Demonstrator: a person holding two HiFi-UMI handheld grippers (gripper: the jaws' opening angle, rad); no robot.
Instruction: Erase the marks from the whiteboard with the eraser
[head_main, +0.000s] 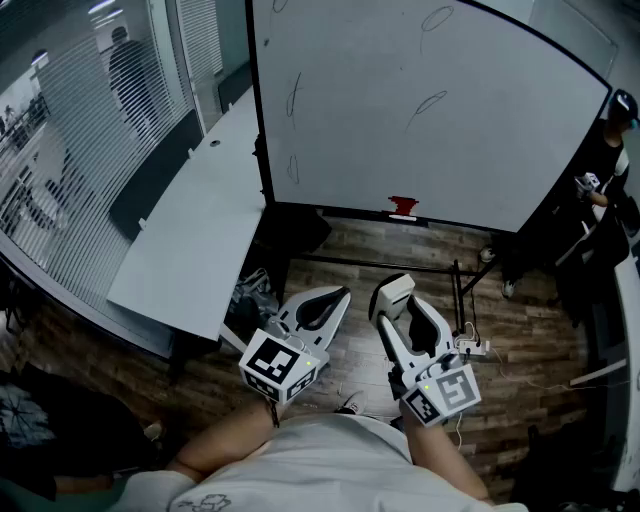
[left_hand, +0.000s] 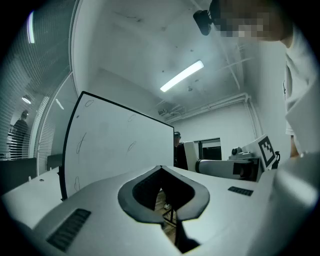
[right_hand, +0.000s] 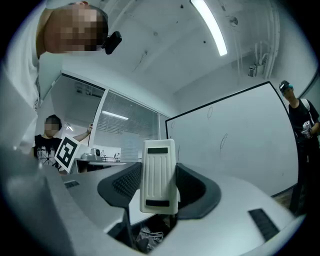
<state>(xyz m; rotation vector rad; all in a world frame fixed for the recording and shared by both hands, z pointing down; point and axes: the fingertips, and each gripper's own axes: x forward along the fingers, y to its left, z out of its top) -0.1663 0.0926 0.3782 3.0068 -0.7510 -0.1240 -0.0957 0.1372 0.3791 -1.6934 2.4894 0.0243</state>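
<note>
The large white, black-framed whiteboard (head_main: 400, 130) carries several thin dark pen marks (head_main: 293, 98) near its left edge and upper middle. No wiping seems to have begun, so all of the erasing is left to do. The right gripper (head_main: 391, 301) is clamped on the white ribbed plastic eraser (head_main: 397, 289), held low and well short of the whiteboard. The left gripper (head_main: 333, 298), equally far from the whiteboard, has its jaws closed together on nothing. Only the head view shows a small red object (head_main: 403, 207) at the whiteboard's bottom edge. The right gripper view shows the eraser's grooved face upright between the jaws, and the left gripper view shows that gripper's tips meeting.
</note>
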